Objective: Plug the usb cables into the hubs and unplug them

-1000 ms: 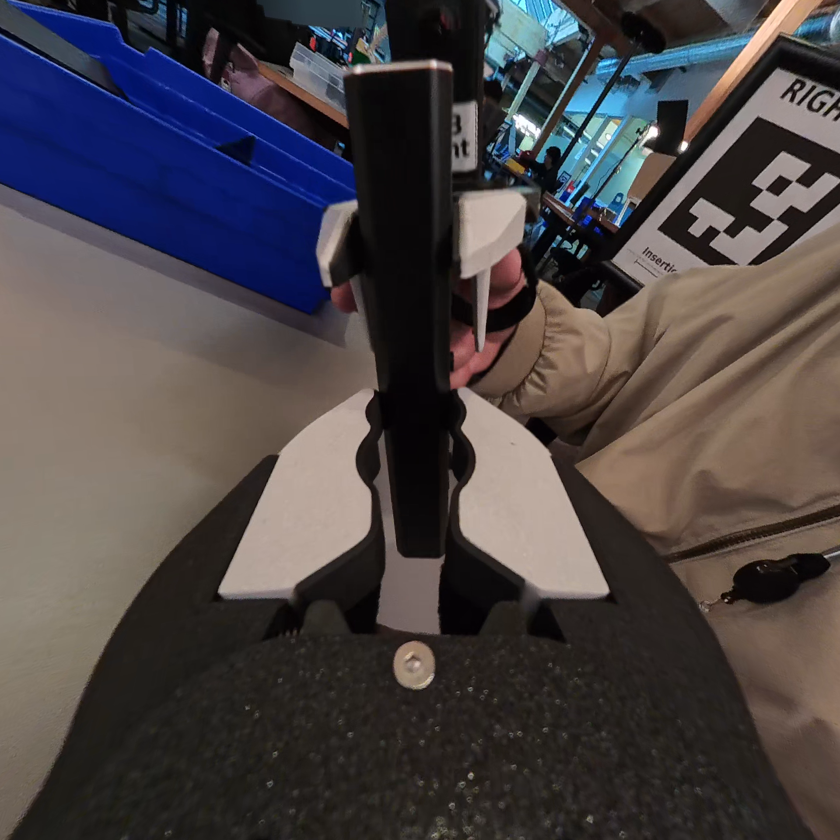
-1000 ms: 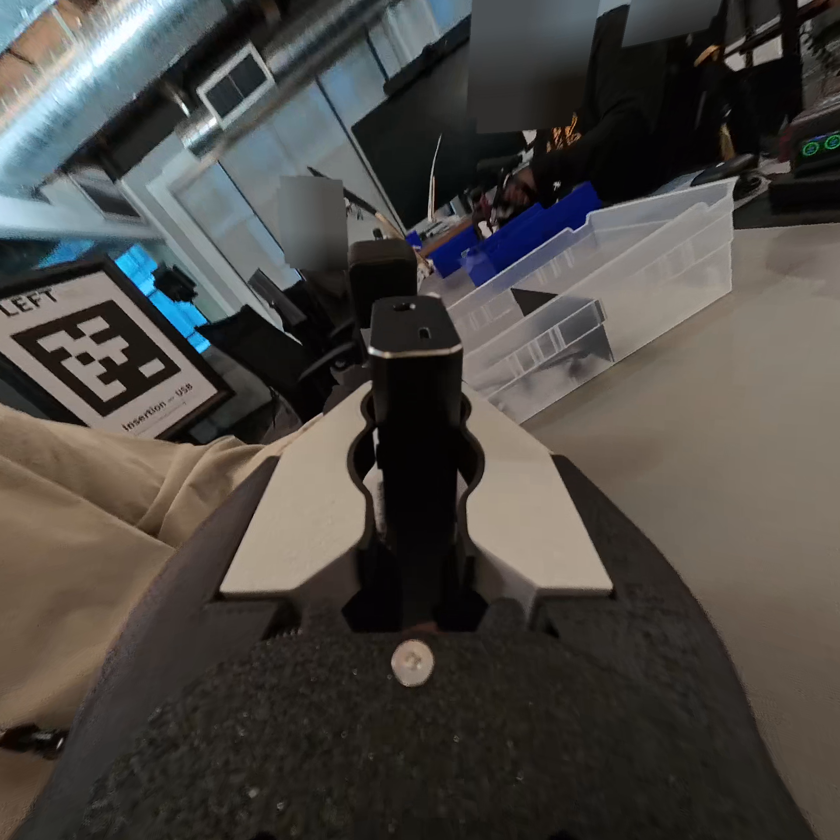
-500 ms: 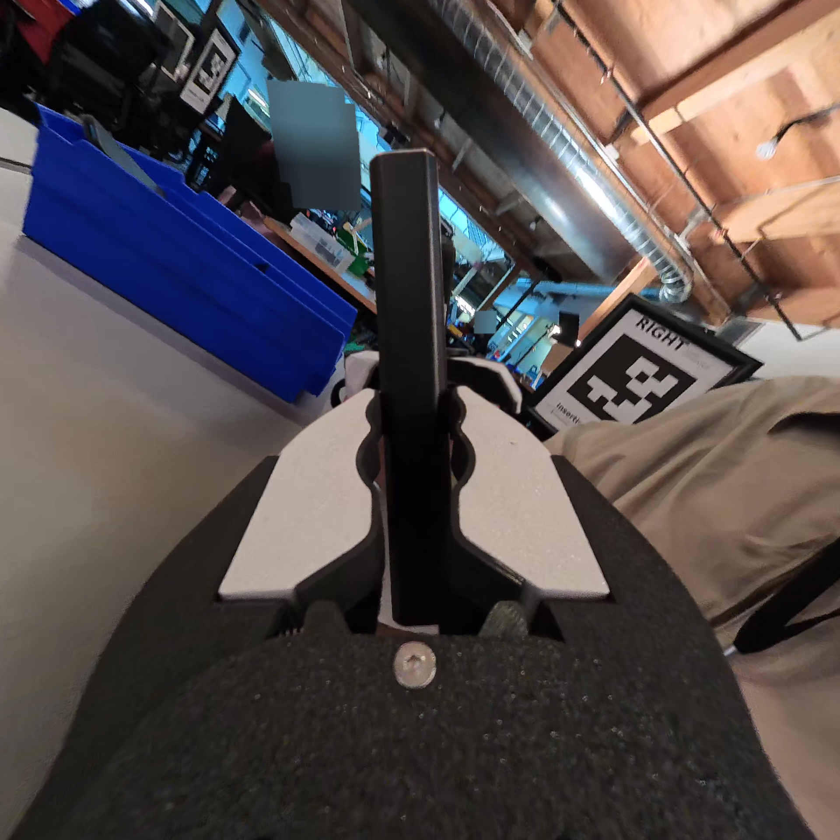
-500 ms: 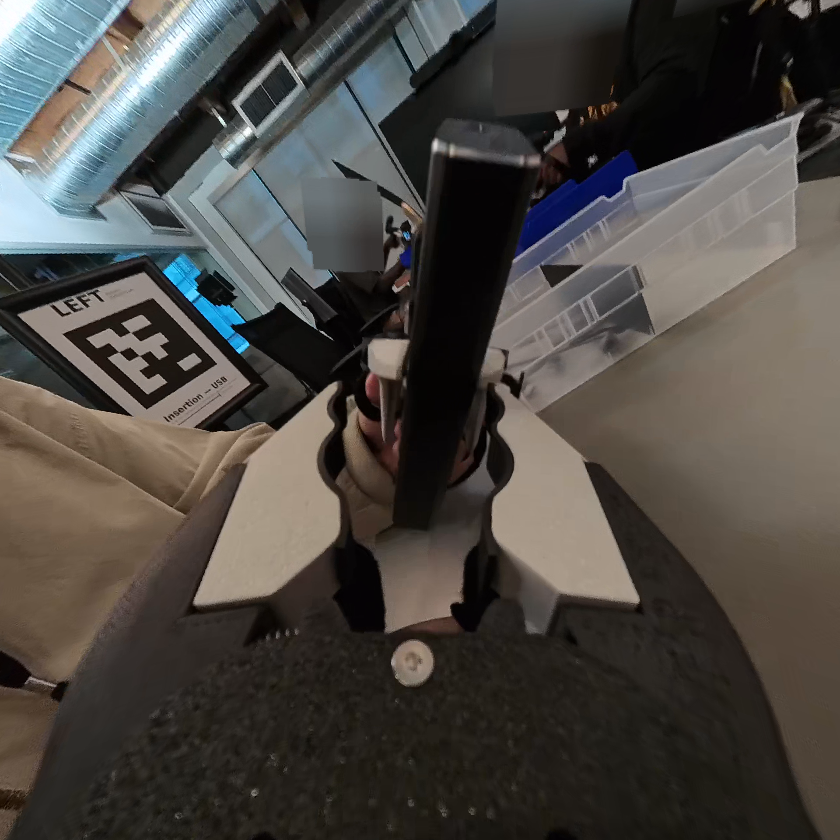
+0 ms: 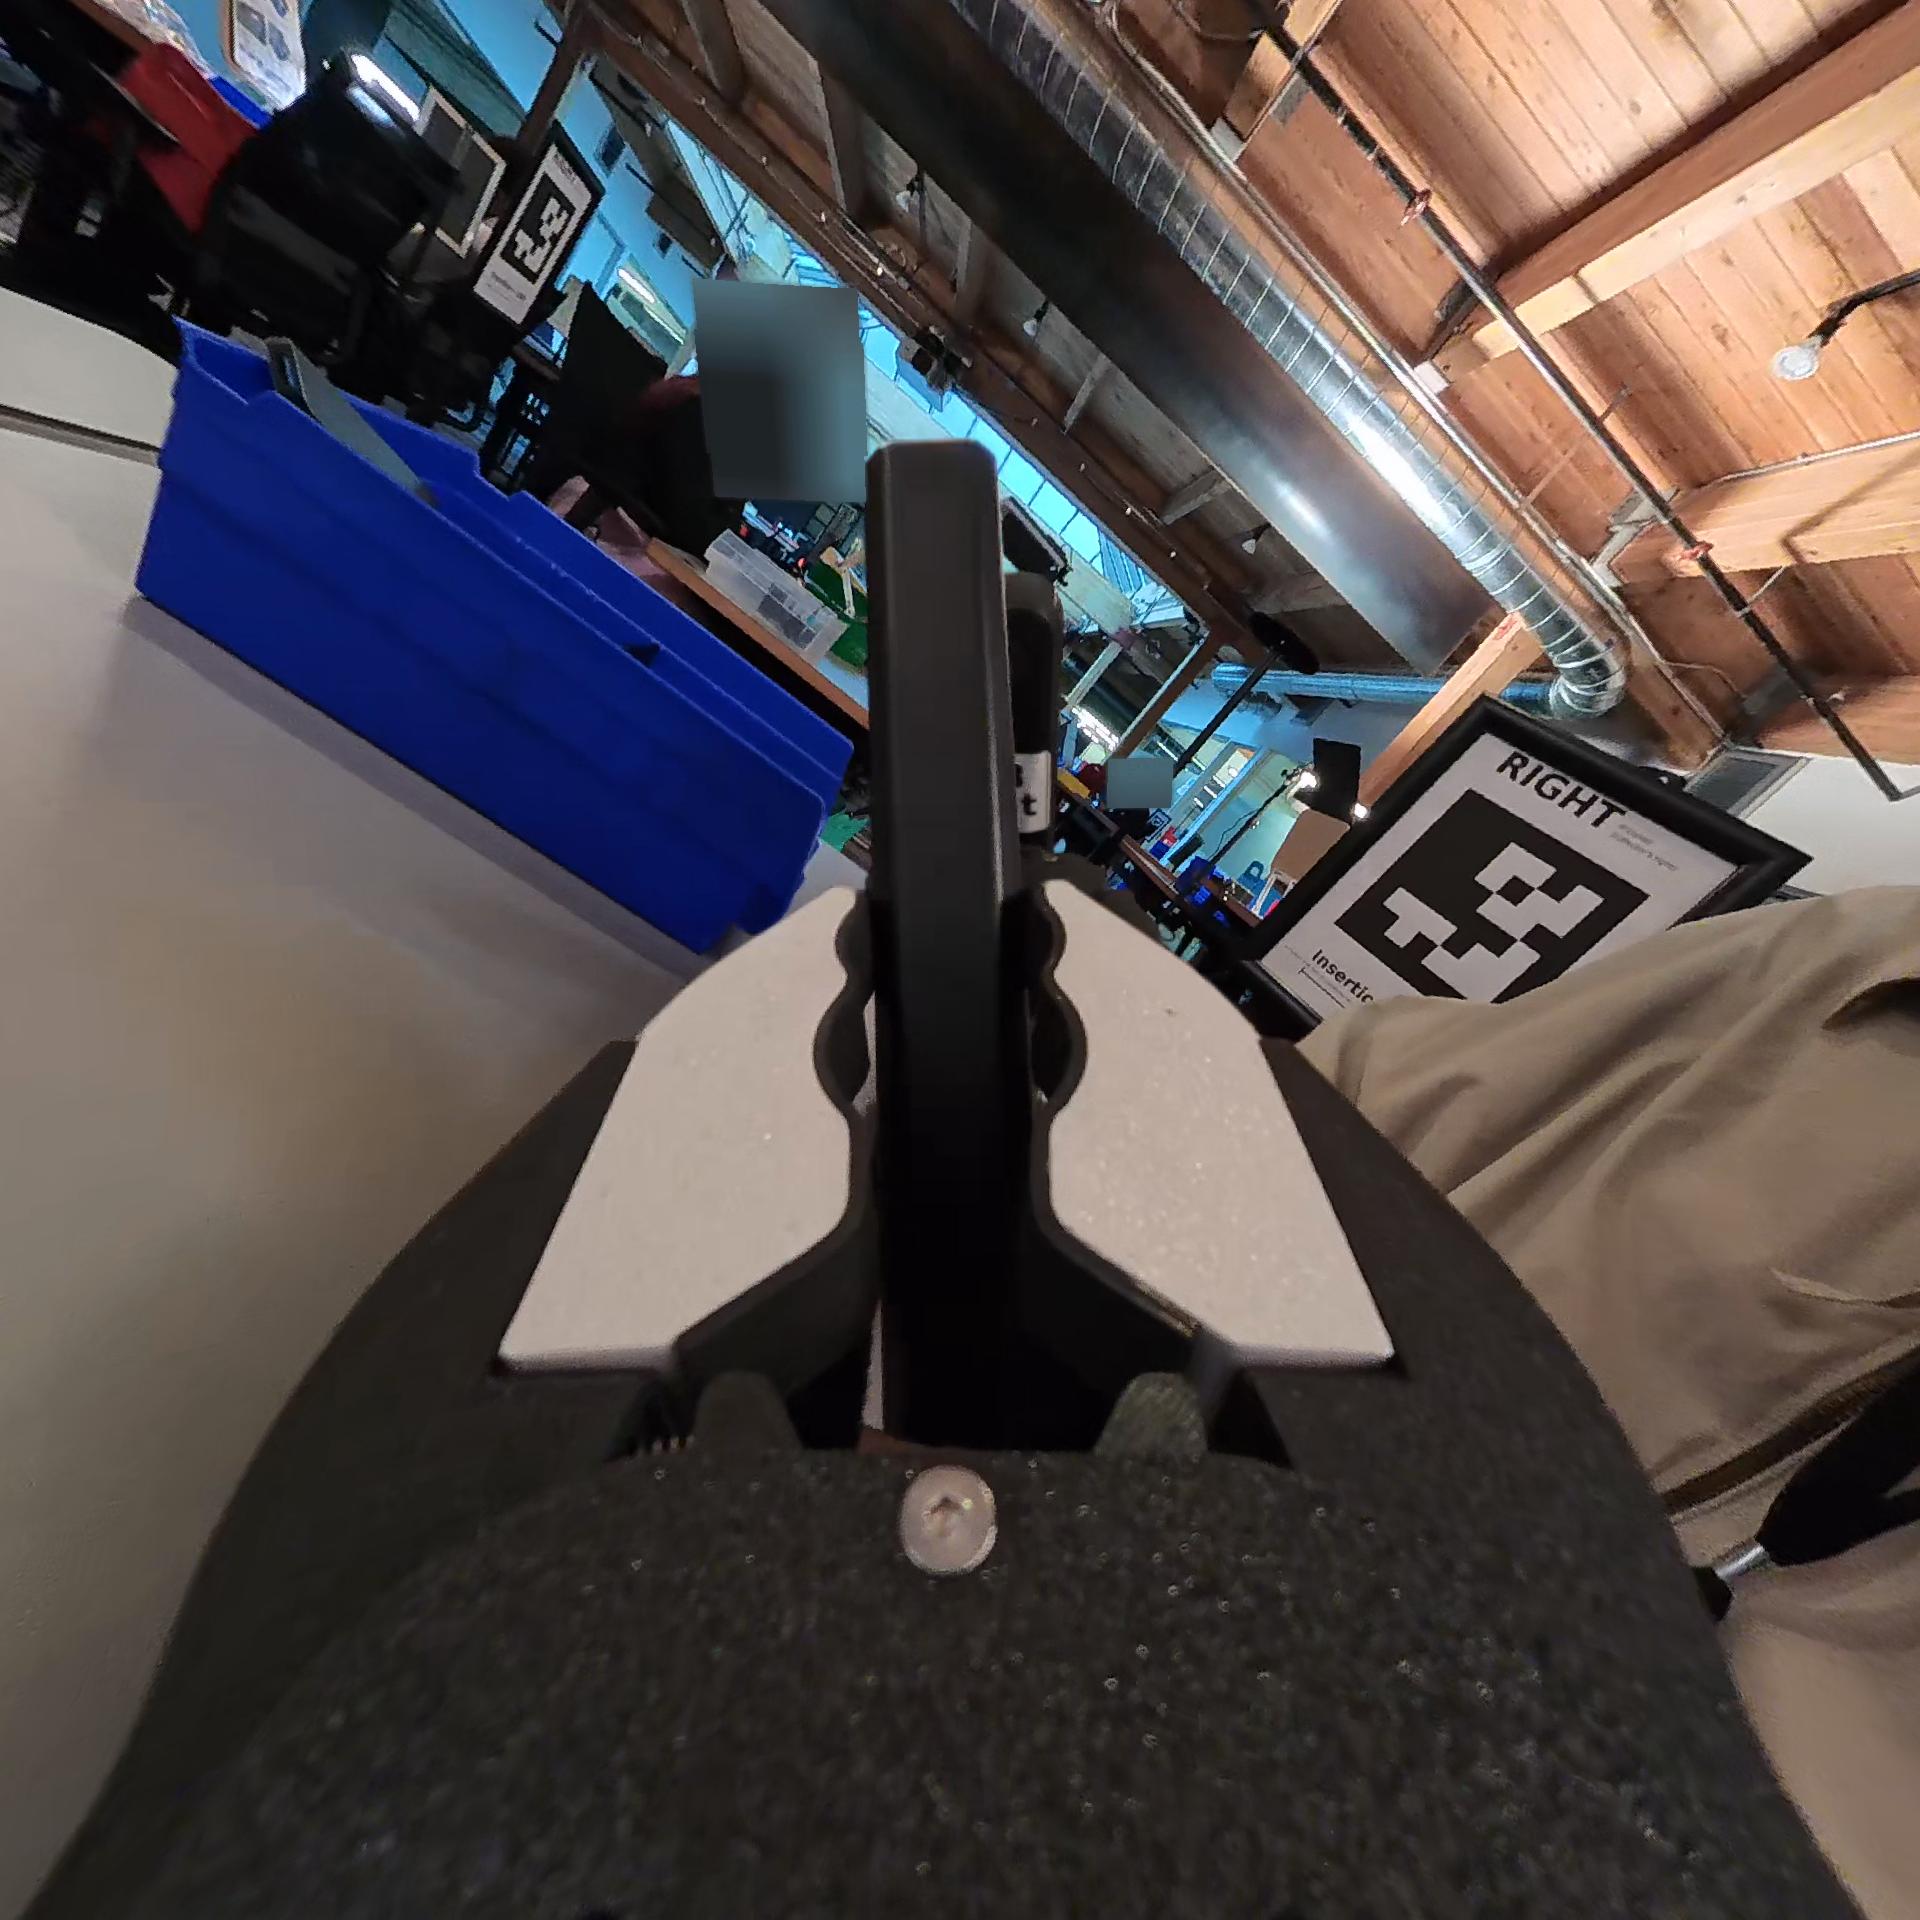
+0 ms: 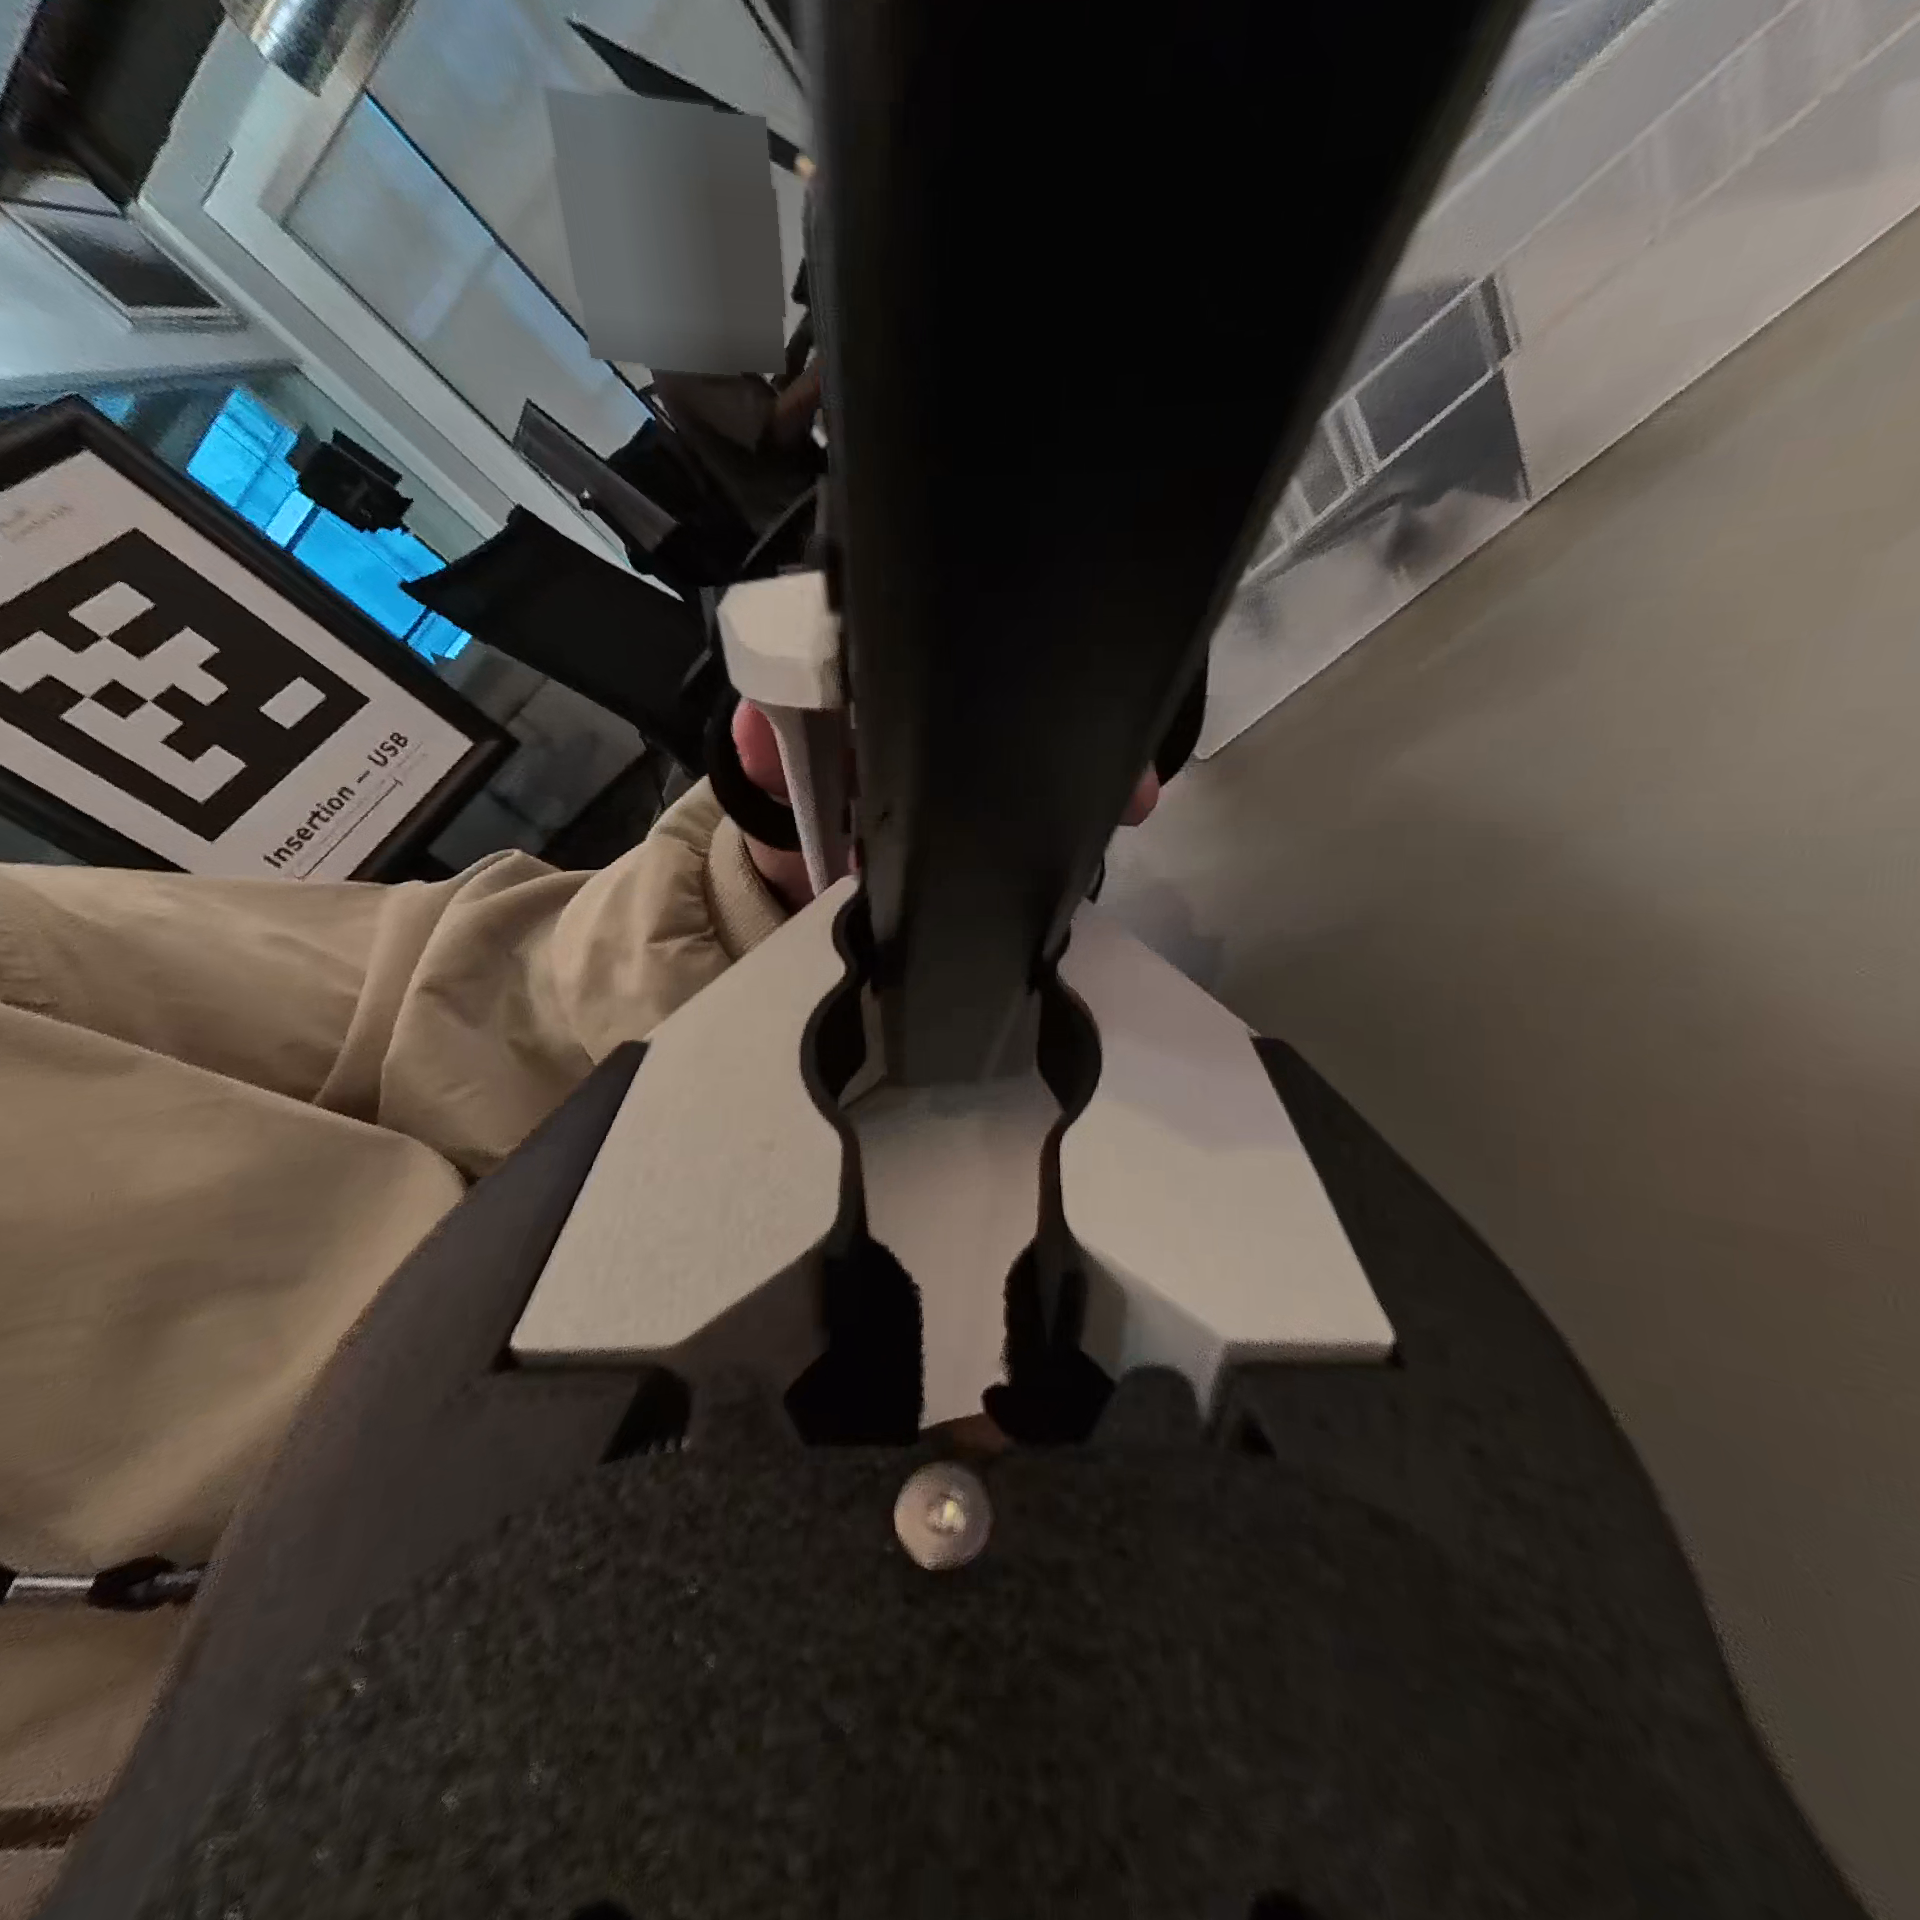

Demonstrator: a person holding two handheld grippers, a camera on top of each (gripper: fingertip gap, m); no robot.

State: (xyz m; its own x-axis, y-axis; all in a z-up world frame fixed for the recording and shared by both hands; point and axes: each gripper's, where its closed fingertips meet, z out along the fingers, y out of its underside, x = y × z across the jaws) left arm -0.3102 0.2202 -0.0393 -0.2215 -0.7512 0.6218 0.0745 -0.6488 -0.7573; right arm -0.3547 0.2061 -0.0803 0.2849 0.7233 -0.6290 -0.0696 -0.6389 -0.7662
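Observation:
A long black USB hub stands upright between the fingers of my left gripper, which is shut on it. A dark part of the right gripper with a white label shows just behind the hub. In the right wrist view the same hub looms large. Its near end sits between the fingertips of my right gripper, which close against its sides. Farther along the hub, the left gripper's white finger and a hand hold it. No cable shows in either view.
A blue bin stands on the pale table to the left. A clear plastic bin stands on the right. Framed marker signs stand at the back. A beige sleeve fills the near side. My hands' fingertips stand some 6 cm from each other.
The right gripper opened half a second ago, slid back along the hub, and now closes on its near end. The left gripper kept its hold and tilted up toward the ceiling.

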